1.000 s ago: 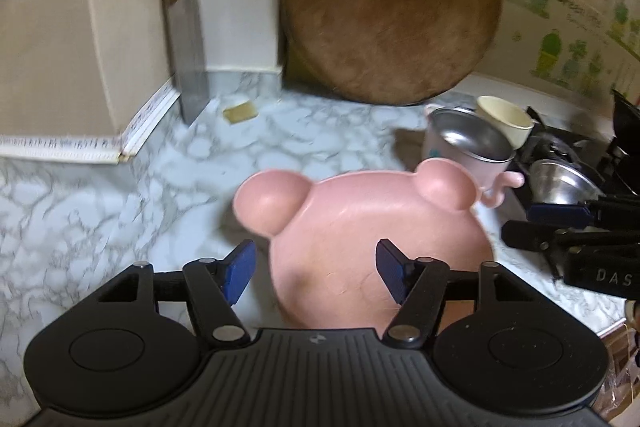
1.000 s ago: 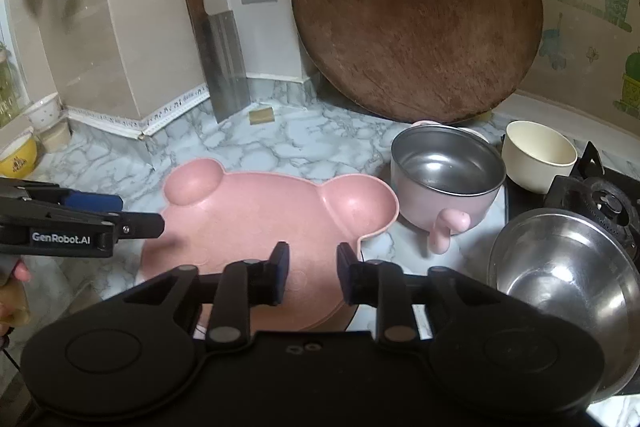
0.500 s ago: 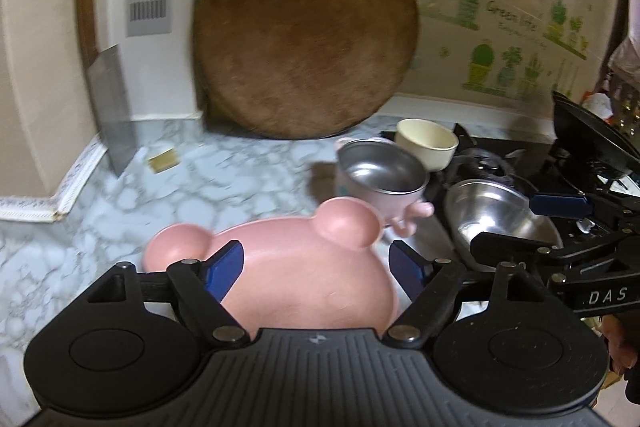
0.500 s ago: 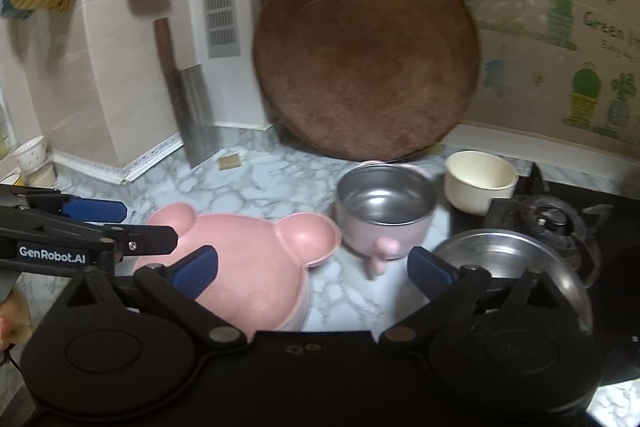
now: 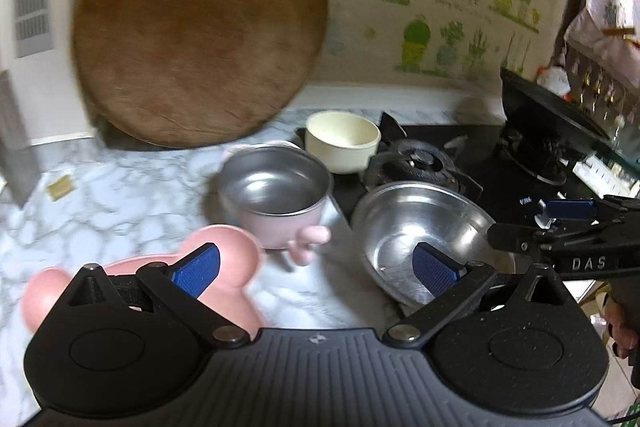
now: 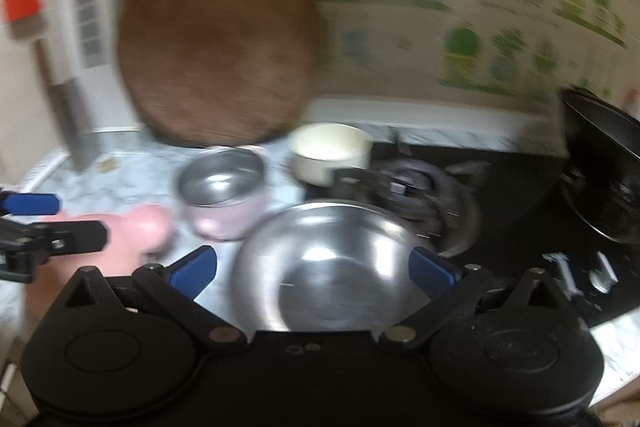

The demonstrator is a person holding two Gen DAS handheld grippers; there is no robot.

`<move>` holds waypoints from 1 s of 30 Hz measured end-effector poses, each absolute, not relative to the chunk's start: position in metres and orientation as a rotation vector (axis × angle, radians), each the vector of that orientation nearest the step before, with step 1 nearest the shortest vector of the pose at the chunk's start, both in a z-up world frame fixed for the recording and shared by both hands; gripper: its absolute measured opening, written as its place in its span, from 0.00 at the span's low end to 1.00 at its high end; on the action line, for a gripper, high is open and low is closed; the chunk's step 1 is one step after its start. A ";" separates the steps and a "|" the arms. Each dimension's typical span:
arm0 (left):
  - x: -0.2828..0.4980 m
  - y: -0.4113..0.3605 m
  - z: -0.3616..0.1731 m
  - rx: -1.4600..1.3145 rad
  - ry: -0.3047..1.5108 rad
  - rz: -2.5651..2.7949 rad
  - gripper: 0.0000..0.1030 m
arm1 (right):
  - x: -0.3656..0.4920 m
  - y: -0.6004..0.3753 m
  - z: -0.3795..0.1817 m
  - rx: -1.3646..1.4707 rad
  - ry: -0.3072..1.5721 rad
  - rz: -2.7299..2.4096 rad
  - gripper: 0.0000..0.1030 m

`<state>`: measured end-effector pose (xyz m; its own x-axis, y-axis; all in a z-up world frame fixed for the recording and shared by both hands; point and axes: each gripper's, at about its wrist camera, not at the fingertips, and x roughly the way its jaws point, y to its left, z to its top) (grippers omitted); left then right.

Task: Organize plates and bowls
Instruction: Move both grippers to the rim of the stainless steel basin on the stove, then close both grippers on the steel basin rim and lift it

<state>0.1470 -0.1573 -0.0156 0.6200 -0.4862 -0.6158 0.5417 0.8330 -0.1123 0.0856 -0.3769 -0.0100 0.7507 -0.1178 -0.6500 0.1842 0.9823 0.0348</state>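
Left gripper (image 5: 316,269): matte black plastic body, ribbed central panel with a small pale logo at its top edge. Two round black housings flank the panel, each with a shallow circular recess. Black linkage arms pivot on silver round-head pins. Fingers (image 5: 195,270) end in blue textured pads.

Right gripper (image 6: 312,270): same black build, two round housings, silver pivot pins, two small holes on the central panel, blue pads on the fingers (image 6: 432,273). Seen from the left wrist view, its side bears white letters "DAS".

Right hand (image 5: 620,323): bare skin, fingers partly visible at the frame edge.
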 end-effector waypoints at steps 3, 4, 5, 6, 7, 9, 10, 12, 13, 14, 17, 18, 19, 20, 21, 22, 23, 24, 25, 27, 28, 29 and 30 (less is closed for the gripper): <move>0.154 -0.181 -0.027 0.094 0.714 -0.598 1.00 | 0.088 -0.400 -0.021 0.123 0.736 -0.221 1.00; 0.156 -0.188 -0.031 0.095 0.730 -0.596 1.00 | 0.089 -0.405 -0.025 0.128 0.749 -0.235 0.99; 0.159 -0.195 -0.036 0.091 0.745 -0.598 1.00 | 0.090 -0.411 -0.030 0.137 0.762 -0.247 0.99; 0.162 -0.202 -0.040 0.093 0.763 -0.602 1.00 | 0.091 -0.417 -0.034 0.147 0.773 -0.253 0.97; 0.166 -0.208 -0.045 0.097 0.787 -0.601 1.00 | 0.093 -0.422 -0.038 0.156 0.787 -0.259 0.96; 0.171 -0.217 -0.054 0.089 0.825 -0.589 0.99 | 0.097 -0.430 -0.047 0.176 0.812 -0.272 0.91; 0.173 -0.221 -0.057 0.088 0.836 -0.589 0.99 | 0.099 -0.433 -0.051 0.187 0.823 -0.273 0.89; 0.176 -0.228 -0.063 0.096 0.848 -0.587 0.99 | 0.103 -0.439 -0.057 0.211 0.844 -0.279 0.84; 0.177 -0.232 -0.065 0.098 0.848 -0.584 0.99 | 0.106 -0.442 -0.061 0.220 0.854 -0.285 0.82; 0.178 -0.235 -0.067 0.102 0.852 -0.584 0.99 | 0.108 -0.443 -0.064 0.226 0.863 -0.286 0.79; 0.182 -0.243 -0.074 0.105 0.880 -0.583 0.88 | 0.113 -0.448 -0.073 0.249 0.887 -0.287 0.73; 0.183 -0.244 -0.076 0.100 0.892 -0.584 0.78 | 0.113 -0.449 -0.074 0.261 0.891 -0.285 0.68; 0.184 -0.247 -0.078 0.101 0.905 -0.585 0.69 | 0.114 -0.449 -0.075 0.273 0.893 -0.281 0.66; 0.185 -0.248 -0.079 0.101 0.916 -0.588 0.65 | 0.114 -0.450 -0.076 0.283 0.892 -0.276 0.61; 0.186 -0.248 -0.080 0.100 0.921 -0.590 0.59 | 0.114 -0.450 -0.076 0.285 0.892 -0.277 0.57; 0.186 -0.250 -0.082 0.099 0.926 -0.585 0.57 | 0.114 -0.451 -0.076 0.283 0.893 -0.278 0.54; 0.187 -0.250 -0.083 0.096 0.929 -0.581 0.56 | 0.114 -0.451 -0.076 0.282 0.894 -0.278 0.51; 0.188 -0.251 -0.083 0.095 0.929 -0.579 0.52 | 0.113 -0.452 -0.075 0.282 0.893 -0.280 0.48; 0.189 -0.251 -0.084 0.096 0.931 -0.575 0.45 | 0.113 -0.454 -0.075 0.284 0.894 -0.284 0.46; 0.190 -0.252 -0.084 0.093 0.938 -0.573 0.37 | 0.114 -0.458 -0.076 0.294 0.897 -0.287 0.40; 0.190 -0.252 -0.085 0.090 0.939 -0.569 0.36 | 0.114 -0.459 -0.076 0.300 0.899 -0.291 0.39; 0.190 -0.251 -0.085 0.090 0.937 -0.565 0.35 | 0.115 -0.460 -0.077 0.306 0.900 -0.293 0.37; 0.190 -0.252 -0.084 0.093 0.933 -0.564 0.31 | 0.115 -0.461 -0.078 0.309 0.901 -0.291 0.34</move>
<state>0.1895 -0.2517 -0.0842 0.4629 -0.4188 -0.7812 0.4975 0.8522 -0.1621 0.1146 -0.4609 -0.0775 0.5878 -0.1174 -0.8004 0.3731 0.9172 0.1395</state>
